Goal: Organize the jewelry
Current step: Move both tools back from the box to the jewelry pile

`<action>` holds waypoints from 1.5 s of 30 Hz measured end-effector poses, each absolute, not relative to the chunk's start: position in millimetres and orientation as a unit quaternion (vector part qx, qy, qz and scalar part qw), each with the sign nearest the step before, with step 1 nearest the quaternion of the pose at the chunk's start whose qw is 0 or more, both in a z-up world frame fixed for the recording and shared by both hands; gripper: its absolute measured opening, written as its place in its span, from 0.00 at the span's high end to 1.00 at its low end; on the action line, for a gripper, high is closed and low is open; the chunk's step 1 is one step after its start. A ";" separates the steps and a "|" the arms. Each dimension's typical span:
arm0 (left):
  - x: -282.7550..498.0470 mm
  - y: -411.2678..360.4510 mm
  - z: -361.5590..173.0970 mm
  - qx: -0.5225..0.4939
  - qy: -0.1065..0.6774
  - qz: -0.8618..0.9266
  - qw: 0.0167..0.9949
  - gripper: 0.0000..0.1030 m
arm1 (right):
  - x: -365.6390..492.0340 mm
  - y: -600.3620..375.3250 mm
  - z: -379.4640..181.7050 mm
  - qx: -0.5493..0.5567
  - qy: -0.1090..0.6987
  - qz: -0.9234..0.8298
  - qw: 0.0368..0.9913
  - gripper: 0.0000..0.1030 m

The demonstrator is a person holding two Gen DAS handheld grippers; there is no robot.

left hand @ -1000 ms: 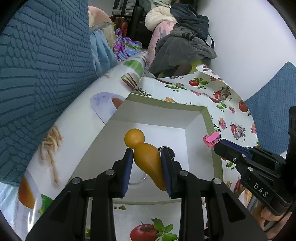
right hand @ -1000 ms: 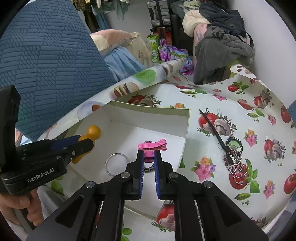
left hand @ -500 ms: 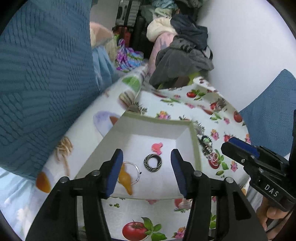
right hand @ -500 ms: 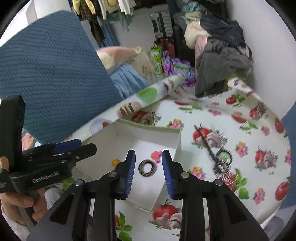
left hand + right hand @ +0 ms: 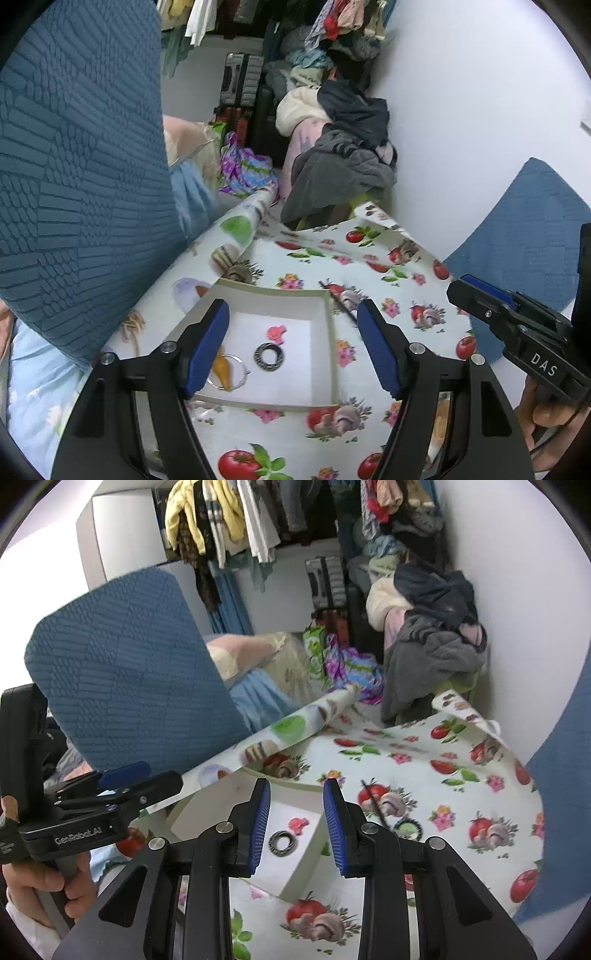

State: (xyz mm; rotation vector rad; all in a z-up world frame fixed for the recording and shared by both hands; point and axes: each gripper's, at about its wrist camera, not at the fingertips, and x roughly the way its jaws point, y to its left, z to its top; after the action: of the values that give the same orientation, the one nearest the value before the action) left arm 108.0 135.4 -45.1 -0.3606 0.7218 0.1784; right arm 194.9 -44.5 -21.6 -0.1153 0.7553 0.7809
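A white box with a green rim (image 5: pixel 273 294) stands on the tomato-print tablecloth. In it lie a pink clip (image 5: pixel 276 332), a dark ring (image 5: pixel 269 356), a silver hoop (image 5: pixel 236 373) and an orange gourd-shaped piece (image 5: pixel 221 367). My left gripper (image 5: pixel 291 310) hangs well above the box, its jaws opening with nothing between them. In the right wrist view my right gripper (image 5: pixel 296 788) is open and bare above the box (image 5: pixel 236 801), with the dark ring (image 5: pixel 283 842) and pink clip (image 5: pixel 298 824) below. A black hair stick (image 5: pixel 375 803) and a green-black band (image 5: pixel 407 827) lie on the cloth right of the box.
A blue chair back (image 5: pixel 74 184) rises left of the table and another blue chair (image 5: pixel 517 240) stands at the right. A heap of clothes (image 5: pixel 343 166) sits behind the table against the white wall. A hand (image 5: pixel 40 882) grips the left tool's handle.
The left gripper let go of the orange piece and the right let go of the pink clip; both now lie in the box. Both grippers rose away from it with jaws wider.
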 end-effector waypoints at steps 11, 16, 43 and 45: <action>111.6 101.6 -40.2 -0.184 0.318 0.070 0.927 0.30 | 198.3 -89.9 -28.4 -0.061 0.354 0.346 0.867 0.73; 116.5 88.2 -49.1 -0.193 0.314 0.062 0.928 0.30 | 200.8 -109.9 -37.2 -0.059 0.355 0.333 0.871 0.73; 179.6 1.1 -171.6 -0.174 0.425 -0.006 0.888 0.60 | 263.8 -176.4 -184.3 -0.032 0.425 0.305 0.852 0.73; 186.6 -0.4 -178.9 -0.187 0.430 -0.009 0.883 0.61 | 278.1 -172.5 -194.8 -0.033 0.432 0.312 0.845 0.73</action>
State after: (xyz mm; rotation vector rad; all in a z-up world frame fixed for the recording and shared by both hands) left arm 186.6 -0.4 -178.9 -0.3887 0.8947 -0.0187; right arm 278.1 -172.5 -194.8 -0.0695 0.9115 0.6589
